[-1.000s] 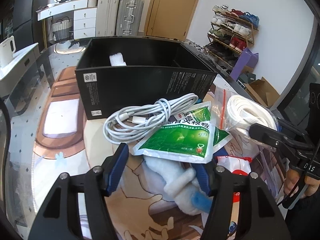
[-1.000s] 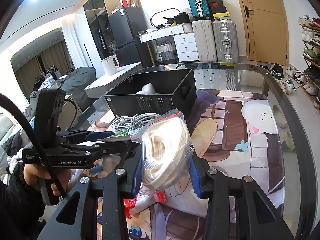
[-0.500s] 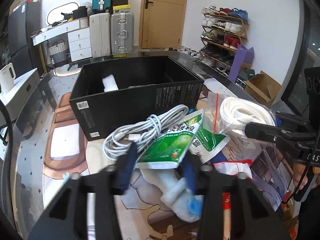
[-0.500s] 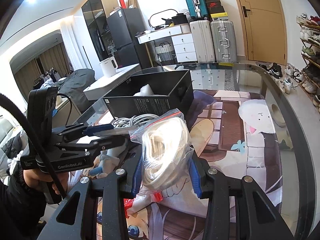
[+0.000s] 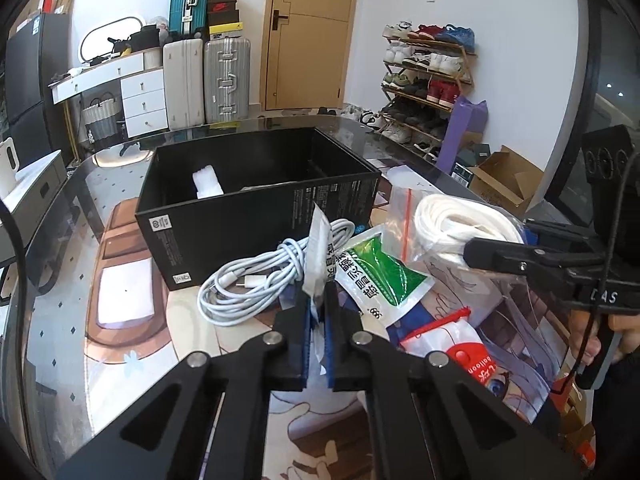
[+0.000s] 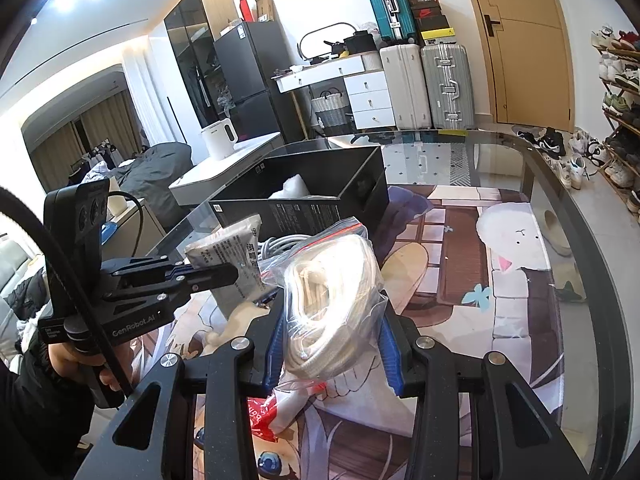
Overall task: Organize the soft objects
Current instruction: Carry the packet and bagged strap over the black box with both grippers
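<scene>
My left gripper point(image 5: 317, 300) is shut on a green-and-white sachet point(image 5: 320, 254) and holds it on edge above the table; the sachet also shows in the right wrist view point(image 6: 236, 252). A second green sachet point(image 5: 380, 276) lies beside it. My right gripper point(image 6: 330, 332) is shut on a clear zip bag of white cord point(image 6: 332, 280), which also shows in the left wrist view point(image 5: 456, 224). A black open box point(image 5: 256, 204) stands behind, with a white soft item point(image 5: 207, 181) inside.
A coiled white charging cable point(image 5: 256, 280) lies in front of the box. A red-and-white balloon packet point(image 5: 460, 344) lies at the right on the printed mat point(image 5: 152, 344). The glass table's rounded edge point(image 6: 592, 240) runs at the right.
My left gripper has closed on the green-and-white sachet and lifted it upright. The white plush under it is out of the left view. My right gripper still holds the cord bag.
</scene>
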`<action>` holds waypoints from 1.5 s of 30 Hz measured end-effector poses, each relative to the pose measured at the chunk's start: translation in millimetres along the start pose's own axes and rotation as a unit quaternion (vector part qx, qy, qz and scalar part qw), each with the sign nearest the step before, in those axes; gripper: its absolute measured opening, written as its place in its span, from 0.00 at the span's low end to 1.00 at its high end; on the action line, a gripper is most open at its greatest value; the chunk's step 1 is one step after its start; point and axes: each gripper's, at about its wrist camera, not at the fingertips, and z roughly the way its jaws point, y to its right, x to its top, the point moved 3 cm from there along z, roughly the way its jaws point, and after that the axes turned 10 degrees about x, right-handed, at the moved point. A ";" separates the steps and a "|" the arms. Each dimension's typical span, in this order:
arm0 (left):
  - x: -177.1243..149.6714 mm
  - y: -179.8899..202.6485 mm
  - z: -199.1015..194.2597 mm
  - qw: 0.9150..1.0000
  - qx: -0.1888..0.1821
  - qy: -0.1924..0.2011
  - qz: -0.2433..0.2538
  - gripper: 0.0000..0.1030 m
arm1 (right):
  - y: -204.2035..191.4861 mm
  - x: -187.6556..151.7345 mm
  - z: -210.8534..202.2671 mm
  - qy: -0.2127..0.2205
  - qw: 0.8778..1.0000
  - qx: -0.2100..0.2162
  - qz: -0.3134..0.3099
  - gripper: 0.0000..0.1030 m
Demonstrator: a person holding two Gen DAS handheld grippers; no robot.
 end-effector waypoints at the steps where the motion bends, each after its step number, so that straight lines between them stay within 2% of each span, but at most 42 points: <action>1: 0.2 0.3 -1.4 1.000 -0.001 0.001 -0.001 0.02 | 0.0 0.3 -0.2 0.000 1.000 0.001 0.000 0.39; 12: 2.6 -19.5 -23.5 0.999 -0.006 0.022 -0.026 0.02 | -6.0 3.0 -3.0 0.009 1.000 0.007 -0.005 0.39; 27: 19.4 -43.5 -50.2 0.998 0.006 0.051 -0.047 0.02 | -39.2 22.3 0.1 0.011 0.999 0.013 -0.032 0.39; 45: 53.8 -62.0 -54.2 0.995 0.016 0.082 -0.048 0.02 | -47.4 67.8 16.0 0.026 0.999 -0.024 -0.030 0.39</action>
